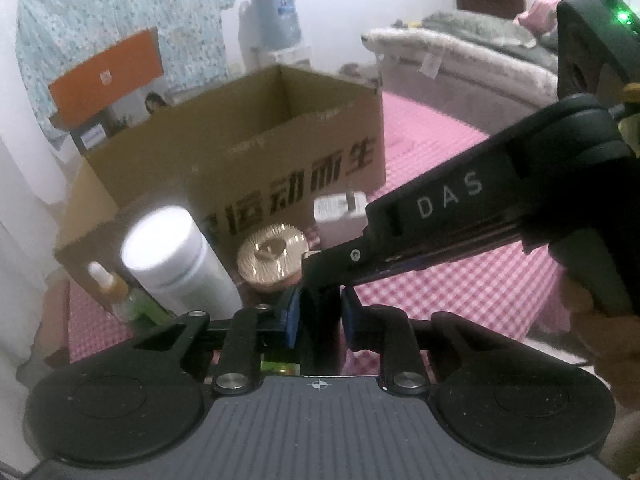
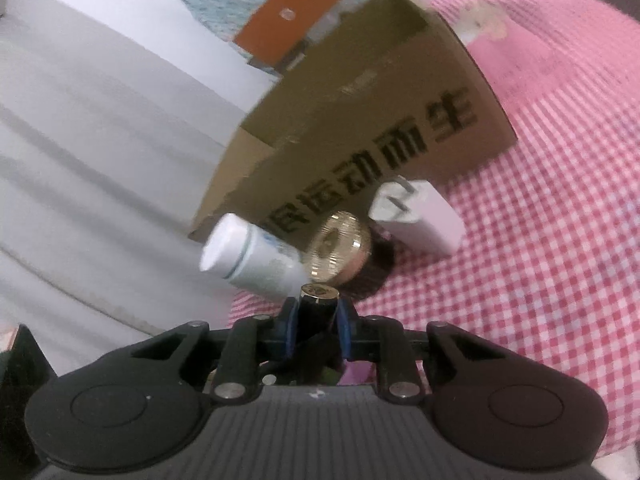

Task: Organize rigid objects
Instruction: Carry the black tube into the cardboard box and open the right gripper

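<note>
Both views are softly and evenly lit, with a hazy, washed-out look. Glare is blown out on the cap of the white bottle [image 1: 168,248], and a green lamp [image 1: 623,18] flares at the upper right. Strong bending is seen toward the edges. The cardboard box [image 2: 360,128] is smeared by motion blur in the right view.

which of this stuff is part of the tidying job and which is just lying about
Job:
- cardboard box
- black tube, in both grippers
- white bottle
- gold-lidded jar
- white charger
- dropper bottle

Lying about:
- orange box
- bedding
- water jug
</note>
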`<state>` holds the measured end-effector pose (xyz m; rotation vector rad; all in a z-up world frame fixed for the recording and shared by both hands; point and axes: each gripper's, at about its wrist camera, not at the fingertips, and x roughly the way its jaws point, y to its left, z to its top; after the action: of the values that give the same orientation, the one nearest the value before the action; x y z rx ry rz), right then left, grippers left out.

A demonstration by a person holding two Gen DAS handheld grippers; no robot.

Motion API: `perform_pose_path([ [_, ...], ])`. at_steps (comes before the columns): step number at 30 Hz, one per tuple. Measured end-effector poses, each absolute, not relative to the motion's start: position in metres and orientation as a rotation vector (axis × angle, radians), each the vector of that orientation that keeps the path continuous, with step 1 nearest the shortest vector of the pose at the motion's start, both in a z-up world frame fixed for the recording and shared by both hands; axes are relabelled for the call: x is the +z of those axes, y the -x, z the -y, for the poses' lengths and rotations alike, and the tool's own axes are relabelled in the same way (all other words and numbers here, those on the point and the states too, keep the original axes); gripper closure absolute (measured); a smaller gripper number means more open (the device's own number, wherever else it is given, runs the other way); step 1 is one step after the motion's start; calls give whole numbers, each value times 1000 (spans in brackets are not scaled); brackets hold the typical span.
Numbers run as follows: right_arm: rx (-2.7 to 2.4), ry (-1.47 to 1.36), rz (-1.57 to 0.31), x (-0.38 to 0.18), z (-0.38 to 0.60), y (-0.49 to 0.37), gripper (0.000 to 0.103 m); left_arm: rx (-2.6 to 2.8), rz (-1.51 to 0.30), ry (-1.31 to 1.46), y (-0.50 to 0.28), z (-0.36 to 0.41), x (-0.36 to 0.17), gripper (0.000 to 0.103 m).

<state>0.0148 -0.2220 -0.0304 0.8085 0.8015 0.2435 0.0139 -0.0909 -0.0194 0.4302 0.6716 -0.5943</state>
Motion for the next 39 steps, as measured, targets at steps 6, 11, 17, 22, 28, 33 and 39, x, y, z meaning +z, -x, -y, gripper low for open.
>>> perform_pose_path([
  [6,266,-700,-729,10,211,-15,81,-572,-589,-407,-8,88,11,82],
  [11,328,-602,-640,59,202,-34,80,-526,-503,-359,-19,81,58,82],
  [17,423,-555,-600,102,199,-97,80,-477,-508,-307,-75,77,101,82],
  [22,464,-615,-713,92,203,-184,80,-443,-624,-266,-147,69,94,82],
  [28,459,-749,-952,32,208,-288,80,-390,-796,-289,-219,69,51,82],
  [33,432,-807,-1118,-25,208,-343,80,-354,-926,-340,-257,76,15,82],
  [39,425,-874,-1241,-72,204,-371,80,-289,-1016,-406,-277,81,-8,82],
])
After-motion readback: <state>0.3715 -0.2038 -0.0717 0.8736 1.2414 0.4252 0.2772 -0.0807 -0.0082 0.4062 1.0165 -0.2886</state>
